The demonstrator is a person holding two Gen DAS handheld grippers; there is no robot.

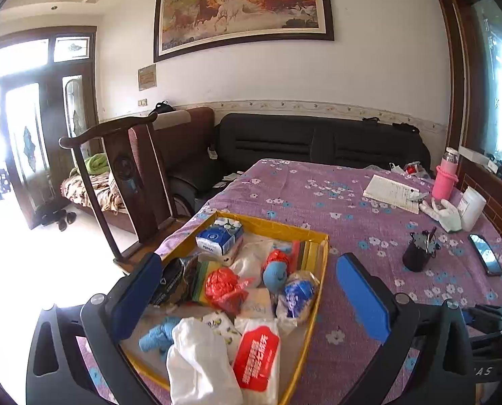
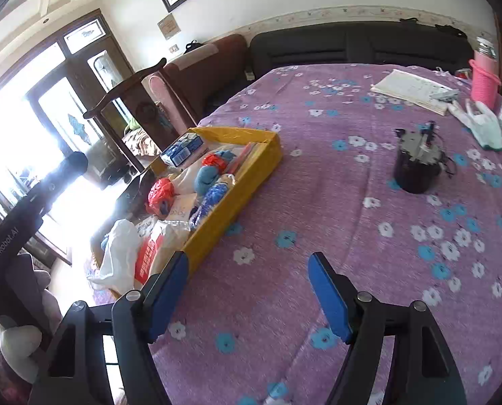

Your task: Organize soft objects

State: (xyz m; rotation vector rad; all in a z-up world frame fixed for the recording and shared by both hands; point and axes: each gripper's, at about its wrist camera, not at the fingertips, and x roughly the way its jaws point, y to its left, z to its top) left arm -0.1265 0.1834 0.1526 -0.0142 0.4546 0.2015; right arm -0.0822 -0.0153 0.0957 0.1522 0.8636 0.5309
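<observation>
Left gripper (image 1: 251, 290) spread wide, nothing between the pads, hanging over the yellow tray (image 1: 320, 271). The tray holds soft goods: white bag (image 1: 197, 361) at 6 o'clock, red tissue pack (image 1: 256, 357) beside it, blue plush (image 1: 276, 275) near centre. Right gripper (image 2: 247, 293) also parted and empty, above the purple cloth (image 2: 318, 175); tray at its 10 o'clock, dark cup (image 2: 416, 168) at 1 o'clock.

One yellow tray (image 1: 322, 256), two red bags (image 1: 222, 287), one pink bottle (image 1: 445, 182), one phone (image 1: 485, 254)

Yellow tray (image 1: 320, 271) on purple cloth, crammed: tissue packs, crumpled red bag (image 1: 222, 288), blue knitted toy (image 1: 275, 275).
</observation>
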